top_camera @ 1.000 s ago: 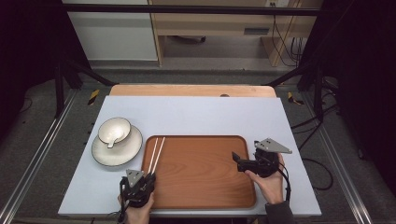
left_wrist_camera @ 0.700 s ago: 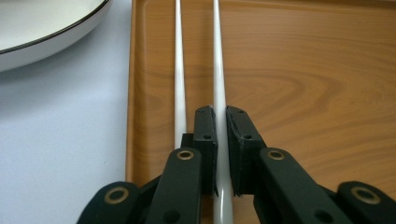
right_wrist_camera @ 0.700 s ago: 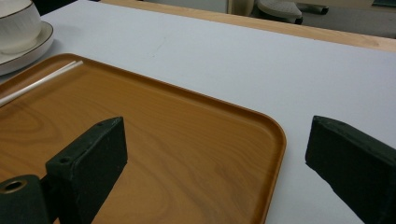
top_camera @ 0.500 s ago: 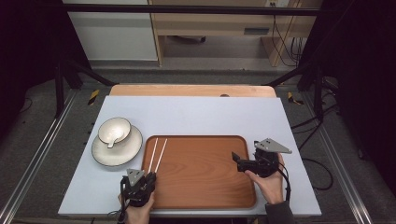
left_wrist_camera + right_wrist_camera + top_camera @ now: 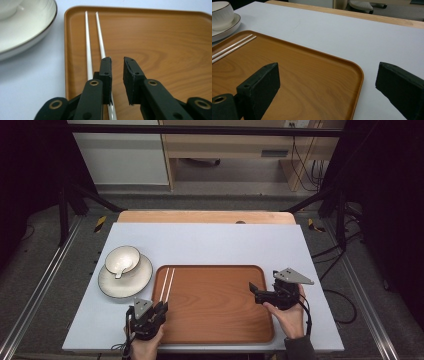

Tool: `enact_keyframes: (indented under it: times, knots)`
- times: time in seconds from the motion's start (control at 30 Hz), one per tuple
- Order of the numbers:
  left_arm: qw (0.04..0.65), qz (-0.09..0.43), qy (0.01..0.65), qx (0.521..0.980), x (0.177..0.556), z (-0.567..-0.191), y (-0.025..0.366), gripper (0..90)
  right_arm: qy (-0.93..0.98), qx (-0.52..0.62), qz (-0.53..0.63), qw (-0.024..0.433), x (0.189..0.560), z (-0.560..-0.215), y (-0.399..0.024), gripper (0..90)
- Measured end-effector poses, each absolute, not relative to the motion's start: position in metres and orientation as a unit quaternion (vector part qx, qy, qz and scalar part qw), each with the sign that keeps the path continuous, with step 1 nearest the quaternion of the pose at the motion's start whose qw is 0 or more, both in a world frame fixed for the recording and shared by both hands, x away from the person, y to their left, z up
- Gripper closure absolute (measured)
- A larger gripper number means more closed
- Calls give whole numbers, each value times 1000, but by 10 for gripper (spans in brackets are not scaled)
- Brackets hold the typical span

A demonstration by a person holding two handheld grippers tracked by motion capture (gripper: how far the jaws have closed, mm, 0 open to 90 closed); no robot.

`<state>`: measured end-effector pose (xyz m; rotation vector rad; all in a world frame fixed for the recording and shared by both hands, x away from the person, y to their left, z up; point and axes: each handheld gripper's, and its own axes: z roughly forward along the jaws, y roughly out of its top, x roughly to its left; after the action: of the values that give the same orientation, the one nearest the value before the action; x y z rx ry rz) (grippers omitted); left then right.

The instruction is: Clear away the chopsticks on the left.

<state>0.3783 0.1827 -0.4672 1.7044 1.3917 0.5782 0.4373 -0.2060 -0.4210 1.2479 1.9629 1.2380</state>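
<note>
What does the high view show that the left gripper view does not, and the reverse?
High view: the right tongs, the hand holding them, and the table with its wooden far edge. Left gripper view: up close, the left tongs, jaws just opening, a narrow gap with nothing between them, and one chopstick passing beneath a jaw. Shared: the wooden tray, the two white chopsticks along its left side, and the plate beside it.

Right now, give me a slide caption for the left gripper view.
Left tool open just above two white chopsticks on a wooden tray.
</note>
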Motion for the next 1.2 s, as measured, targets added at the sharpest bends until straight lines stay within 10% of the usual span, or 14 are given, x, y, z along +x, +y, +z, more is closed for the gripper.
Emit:
enact_keyframes:
  times: [1.2]
  knots:
    - [461, 202, 423, 753, 397, -441, 269, 299, 702, 481, 456, 260, 436, -420, -223, 52]
